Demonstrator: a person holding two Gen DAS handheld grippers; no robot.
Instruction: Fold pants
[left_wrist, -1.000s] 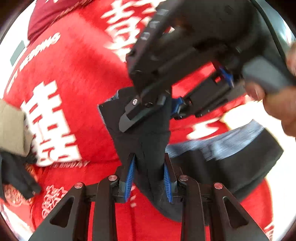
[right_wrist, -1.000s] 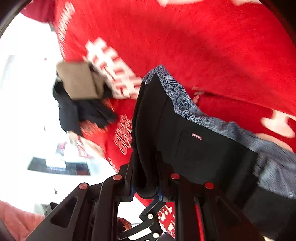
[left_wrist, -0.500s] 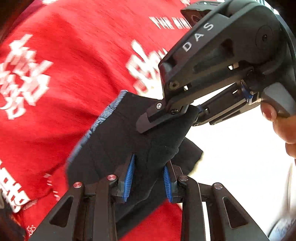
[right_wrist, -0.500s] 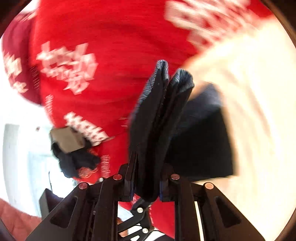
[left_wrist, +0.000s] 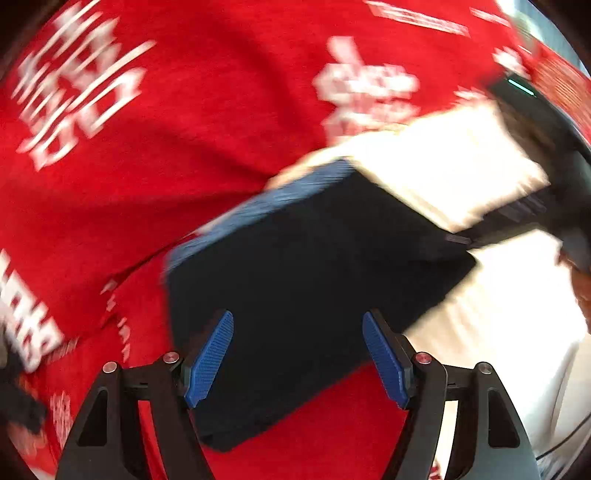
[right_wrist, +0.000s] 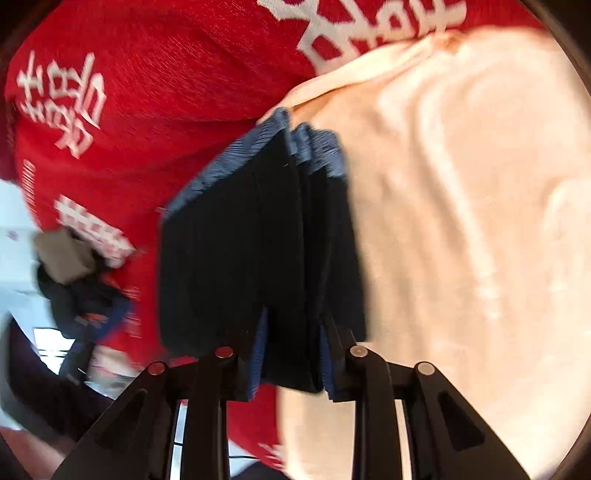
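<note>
The black pants, folded into a thick rectangle with a blue-grey patterned waistband, lie on the red cloth and partly over a cream garment. My left gripper is open, its blue pads spread wide on either side of the fold without touching it. In the right wrist view the same pants stand edge-on, and my right gripper is shut on the folded layers. The right gripper's body shows blurred at the far right of the left view.
A cream garment covers the right side of the surface. At the left edge lie a tan folded item and dark crumpled clothes. The red cloth carries white printed characters.
My left gripper has let go of the pants and opened wide. The folded pants have come down over the red cloth and cream garment, with the right gripper still clamped on them.
</note>
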